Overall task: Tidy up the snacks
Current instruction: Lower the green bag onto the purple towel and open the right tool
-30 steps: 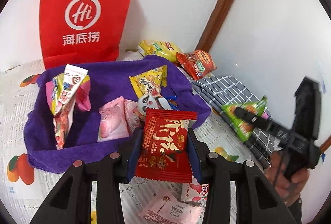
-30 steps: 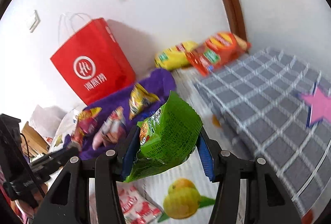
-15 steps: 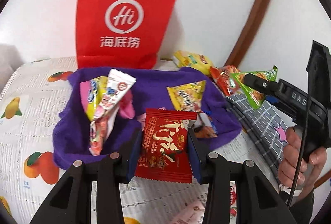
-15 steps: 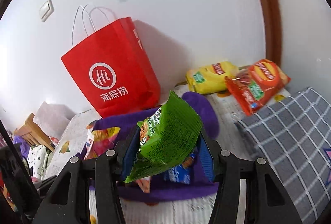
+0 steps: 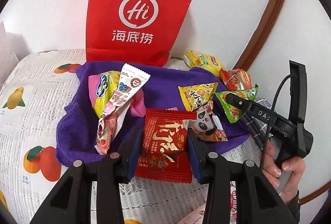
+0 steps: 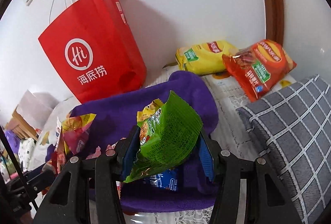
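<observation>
Snacks, left wrist view: red snack packet point(image 5: 164, 142) clamped between the 2 fingers of the left gripper point(image 5: 164, 141), held upright at the near edge of the purple towel point(image 5: 165, 83). Towel lies bunched on the fruit-print cloth point(image 5: 31, 104) covering the counter. On the towel: yellow triangular packet point(image 5: 196, 95), panda-print packet point(image 5: 206, 124), and a tall white packet with blueberry print point(image 5: 124, 100) leaning against a yellow-pink packet point(image 5: 101, 89). Red paper bag point(image 5: 138, 15) stands upright behind the towel, against the white wall. Yellow chip bag point(image 5: 202, 60) and orange chip bag point(image 5: 235, 79) lie to the right of the bag. The right gripper point(image 5: 231, 98), in the person's hand point(image 5: 285, 164), enters from the right with the green snack packet point(image 5: 238, 104) pinched at its tip, over the towel's right edge.

Right wrist view: right gripper point(image 6: 167, 147) fingers closed on the green snack packet point(image 6: 165, 137), tilted, above the purple towel point(image 6: 186, 89). Blue packet point(image 6: 165, 180) lies on the towel under it. Red paper bag point(image 6: 93, 54) behind; yellow chip bag point(image 6: 204, 56) and orange chip bag point(image 6: 258, 67) touching each other at right rear. Grey checked cloth point(image 6: 289, 131) at right.
</observation>
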`<state>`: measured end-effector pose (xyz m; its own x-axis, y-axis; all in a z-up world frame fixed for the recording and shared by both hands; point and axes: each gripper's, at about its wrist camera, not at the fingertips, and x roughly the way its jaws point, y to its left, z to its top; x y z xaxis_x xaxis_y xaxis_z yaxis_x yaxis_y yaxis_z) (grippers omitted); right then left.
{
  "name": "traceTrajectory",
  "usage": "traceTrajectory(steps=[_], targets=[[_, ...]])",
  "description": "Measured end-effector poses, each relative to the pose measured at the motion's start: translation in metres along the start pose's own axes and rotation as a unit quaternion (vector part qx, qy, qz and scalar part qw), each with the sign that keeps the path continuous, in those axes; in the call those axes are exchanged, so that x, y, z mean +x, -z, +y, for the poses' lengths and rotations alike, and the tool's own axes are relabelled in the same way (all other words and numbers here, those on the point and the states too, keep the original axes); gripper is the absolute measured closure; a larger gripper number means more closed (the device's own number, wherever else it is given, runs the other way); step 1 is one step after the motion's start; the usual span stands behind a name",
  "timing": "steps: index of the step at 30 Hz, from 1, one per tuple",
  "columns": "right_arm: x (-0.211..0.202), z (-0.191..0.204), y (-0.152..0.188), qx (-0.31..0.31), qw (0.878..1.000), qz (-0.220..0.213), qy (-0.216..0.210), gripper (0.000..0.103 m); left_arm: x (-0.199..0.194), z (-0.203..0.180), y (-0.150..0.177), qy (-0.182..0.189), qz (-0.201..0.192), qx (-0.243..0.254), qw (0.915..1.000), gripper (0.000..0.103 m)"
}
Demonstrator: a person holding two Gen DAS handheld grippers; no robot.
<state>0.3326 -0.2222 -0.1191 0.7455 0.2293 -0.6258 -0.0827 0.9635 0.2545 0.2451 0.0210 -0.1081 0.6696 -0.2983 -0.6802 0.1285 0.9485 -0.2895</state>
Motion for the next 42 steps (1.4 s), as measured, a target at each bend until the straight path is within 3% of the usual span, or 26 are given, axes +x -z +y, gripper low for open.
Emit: traceTrajectory(steps=[8,16,20,24,42], targets=[[0.018,0.013,0.011,-0.048,0.998,0.02,0.032,0.049,-0.003,-0.004,0.002,-0.005,-0.008,0.006,0.9999,0.063],[0.025,0.013,0.014,-0.054,0.997,0.029,0.043,0.048,0.004,0.006,0.0,-0.006,0.003,-0.016,0.9998,0.063],[0.027,0.01,0.013,-0.048,0.997,0.037,0.037,0.045,0.003,0.005,0.0,-0.007,0.001,-0.016,0.9999,0.063],[0.023,0.008,0.012,-0.04,0.998,0.032,0.023,0.03,0.001,0.004,0.0,-0.005,-0.001,-0.012,0.9999,0.063],[-0.002,0.0,0.004,-0.015,1.0,0.006,0.015,0.029,0.01,0.001,0.001,-0.007,0.006,-0.008,0.9999,0.063]])
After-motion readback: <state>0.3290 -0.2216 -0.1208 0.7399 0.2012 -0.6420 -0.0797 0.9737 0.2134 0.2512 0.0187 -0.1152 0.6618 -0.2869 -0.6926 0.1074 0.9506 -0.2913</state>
